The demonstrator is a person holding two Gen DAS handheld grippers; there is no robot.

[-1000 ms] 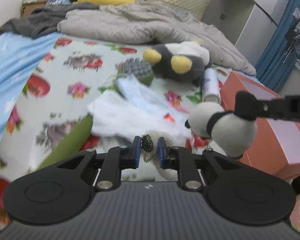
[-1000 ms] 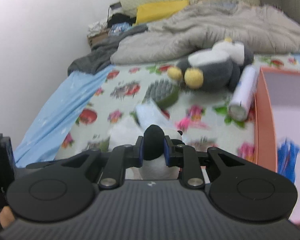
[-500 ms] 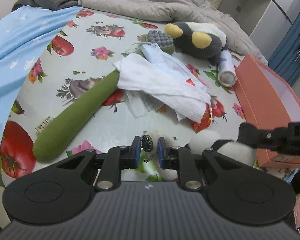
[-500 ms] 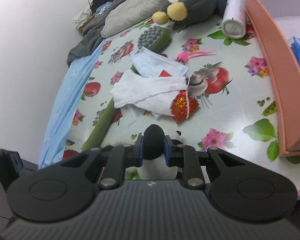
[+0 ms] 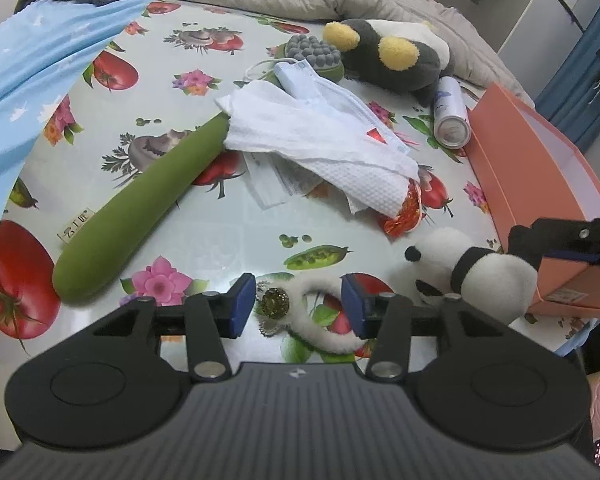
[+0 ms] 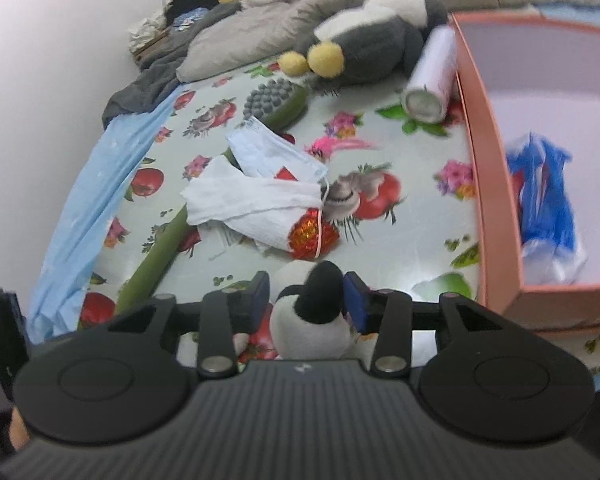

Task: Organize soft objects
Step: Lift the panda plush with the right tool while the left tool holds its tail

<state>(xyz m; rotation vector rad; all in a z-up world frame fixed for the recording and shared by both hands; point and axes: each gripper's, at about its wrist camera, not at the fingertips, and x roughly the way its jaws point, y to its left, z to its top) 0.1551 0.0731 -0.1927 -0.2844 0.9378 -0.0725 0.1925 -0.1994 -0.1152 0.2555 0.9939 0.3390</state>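
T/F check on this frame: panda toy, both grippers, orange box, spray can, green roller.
1. The left gripper is clamped on the fluffy ring. False: its fingers have just opened and stand clear of the ring.
2. The panda toy lies on the flowered cloth. True.
3. The orange box is empty. False: a blue bag lies inside.
4. The spray can stands upright. False: it lies on its side.
5. A white towel covers part of the green roller. True.

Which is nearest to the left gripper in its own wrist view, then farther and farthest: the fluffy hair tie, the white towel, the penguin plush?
1. Fluffy hair tie, between the open left gripper's fingers.
2. White towel, mid-table, ahead.
3. Penguin plush, far end, right of centre.
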